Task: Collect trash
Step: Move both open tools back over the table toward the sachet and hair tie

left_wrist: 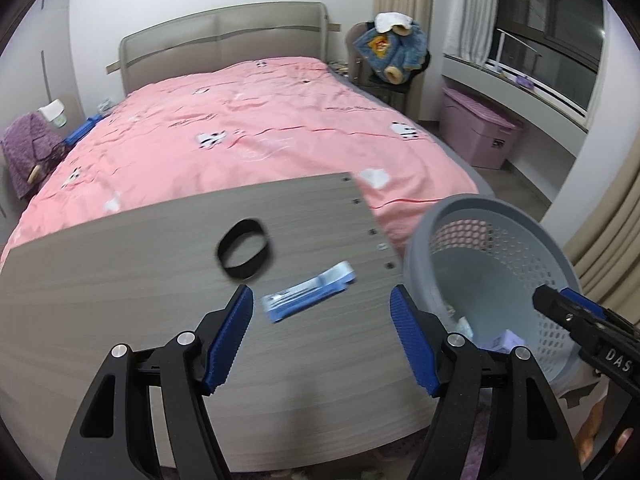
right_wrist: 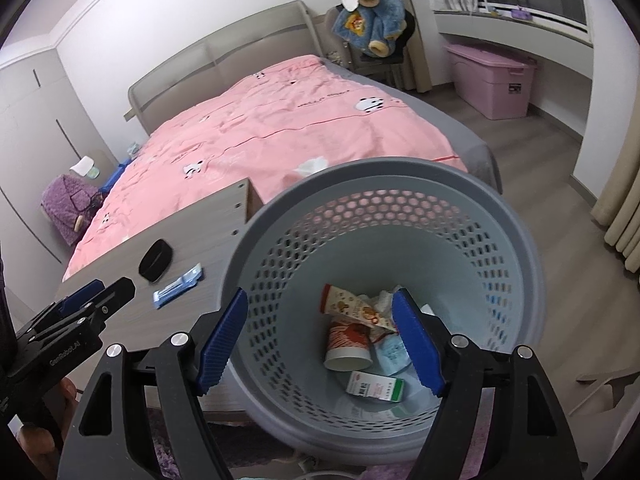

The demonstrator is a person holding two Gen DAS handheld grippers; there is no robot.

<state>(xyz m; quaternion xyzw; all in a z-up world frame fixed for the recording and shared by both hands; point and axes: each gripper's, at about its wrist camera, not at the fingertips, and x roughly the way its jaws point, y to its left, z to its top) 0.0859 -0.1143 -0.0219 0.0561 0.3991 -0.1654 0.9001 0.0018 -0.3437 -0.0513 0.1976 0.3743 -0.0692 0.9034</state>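
A blue and white wrapper point(left_wrist: 310, 297) lies on the grey wooden tabletop point(left_wrist: 120, 320), just beyond my open, empty left gripper point(left_wrist: 322, 338). The wrapper also shows in the right wrist view point(right_wrist: 176, 286). A black band point(left_wrist: 243, 254) lies just behind it, seen too in the right wrist view point(right_wrist: 155, 261). A grey perforated basket point(right_wrist: 500, 216) stands right of the table, holding a paper cup point(right_wrist: 347, 346), a snack packet point(right_wrist: 352, 308), a small carton point(right_wrist: 376, 387) and crumpled paper. My right gripper point(right_wrist: 320, 344) is open and empty above the basket's mouth.
A bed with a pink quilt point(left_wrist: 248, 132) lies behind the table. A pink storage box point(left_wrist: 476, 128) stands by the window wall, and a chair with a blue plush coat point(left_wrist: 390, 50) at the bed's far corner. A purple garment point(left_wrist: 28, 148) sits left of the bed.
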